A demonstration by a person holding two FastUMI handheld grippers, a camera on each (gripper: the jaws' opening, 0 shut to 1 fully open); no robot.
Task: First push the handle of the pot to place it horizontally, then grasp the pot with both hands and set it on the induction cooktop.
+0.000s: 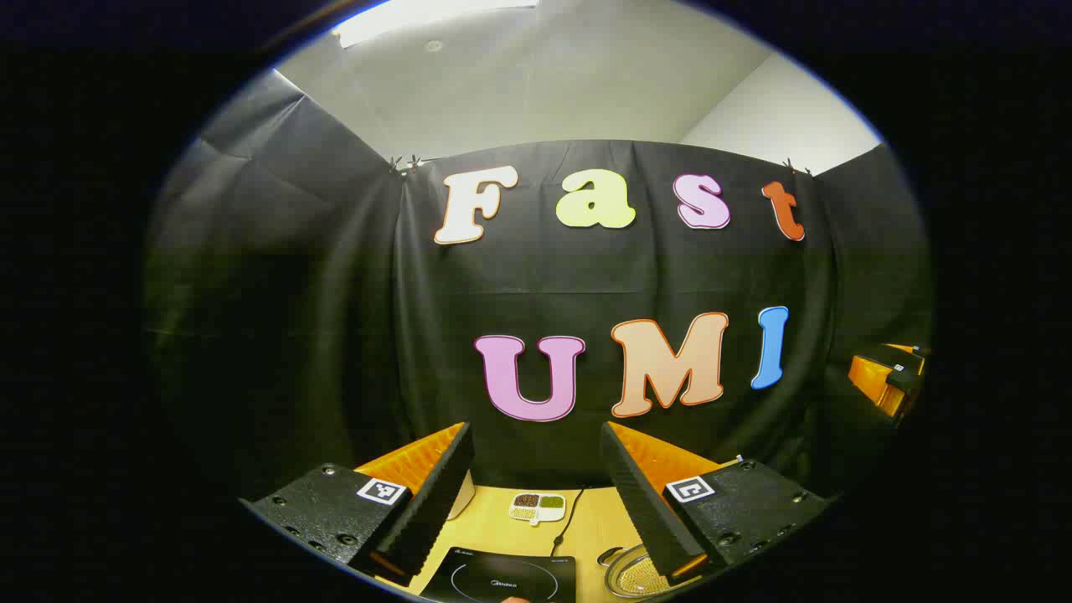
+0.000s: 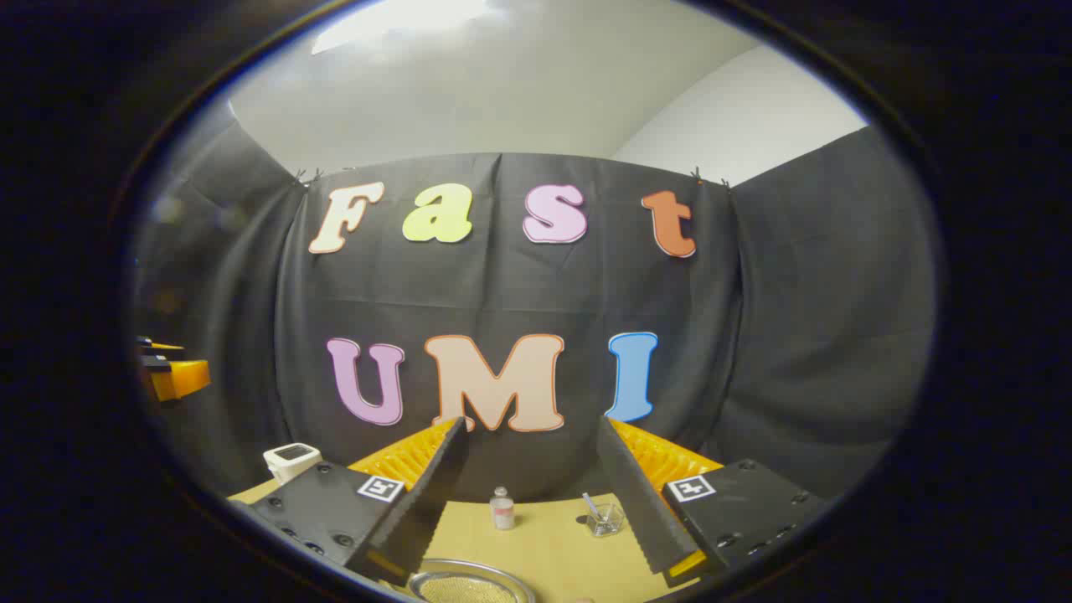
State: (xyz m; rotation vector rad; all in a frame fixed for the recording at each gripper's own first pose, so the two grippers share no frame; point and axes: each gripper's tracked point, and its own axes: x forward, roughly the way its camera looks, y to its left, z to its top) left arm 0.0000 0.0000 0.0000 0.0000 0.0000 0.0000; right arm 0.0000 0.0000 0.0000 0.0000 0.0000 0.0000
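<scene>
Both grippers are held high above the worktop (image 1: 494, 523), each with its fingers spread wide and nothing between them: the left gripper (image 1: 536, 494) over the induction cooktop (image 1: 502, 576), the right gripper (image 2: 532, 494) above the pot (image 2: 469, 584), of which just a metal rim and mesh-patterned inside are seen at the lower edge. The pot's handle cannot be made out, so a push begun from this height may be misjudged and the pot skidded toward the small bottle (image 2: 502, 508) or the glass cup (image 2: 604, 521). A divided dish (image 1: 538, 507) and a white device (image 2: 291, 461) are set farther back on the pale wooden worktop, which is enclosed by black cloth under a white ceiling.
</scene>
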